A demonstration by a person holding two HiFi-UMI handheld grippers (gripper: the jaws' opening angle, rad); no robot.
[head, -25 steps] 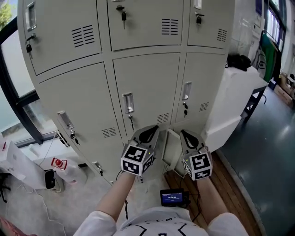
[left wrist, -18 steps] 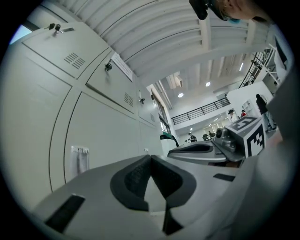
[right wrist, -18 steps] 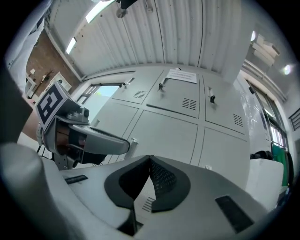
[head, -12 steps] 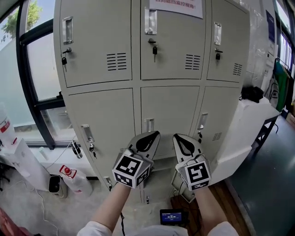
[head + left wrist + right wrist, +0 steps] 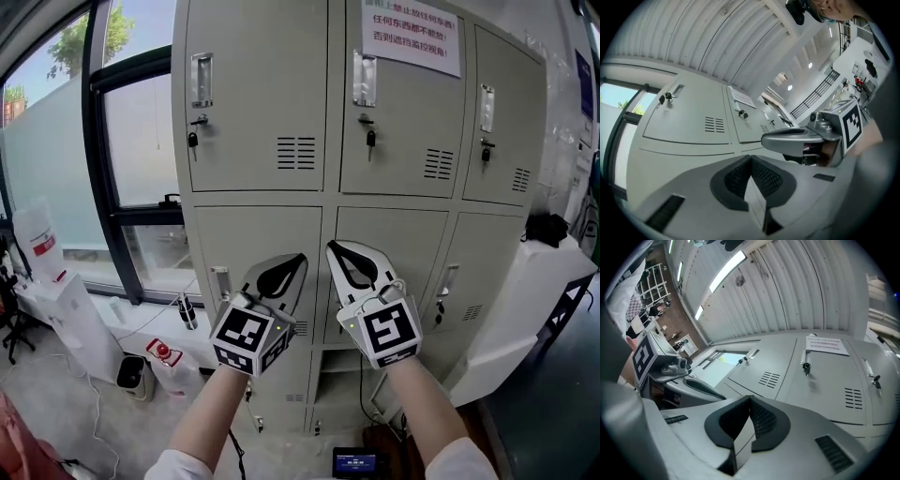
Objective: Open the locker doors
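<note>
1. Your left gripper (image 5: pixel 286 272) has its jaws pressed together with nothing between them. You hold it raised in front of the middle row of the lockers (image 5: pixel 330 199), clear of the doors.
2. Your right gripper (image 5: pixel 345 262) is just beside it in front of the same row of the lockers, its jaws also together and empty.
3. The lockers' three upper doors (image 5: pixel 258 103) are closed above both grippers, and each has a key (image 5: pixel 192 141) hanging at its lock.
4. A printed notice (image 5: pixel 412 33) is stuck on the middle upper door, and a window (image 5: pixel 141 141) stands left of the lockers.
</note>
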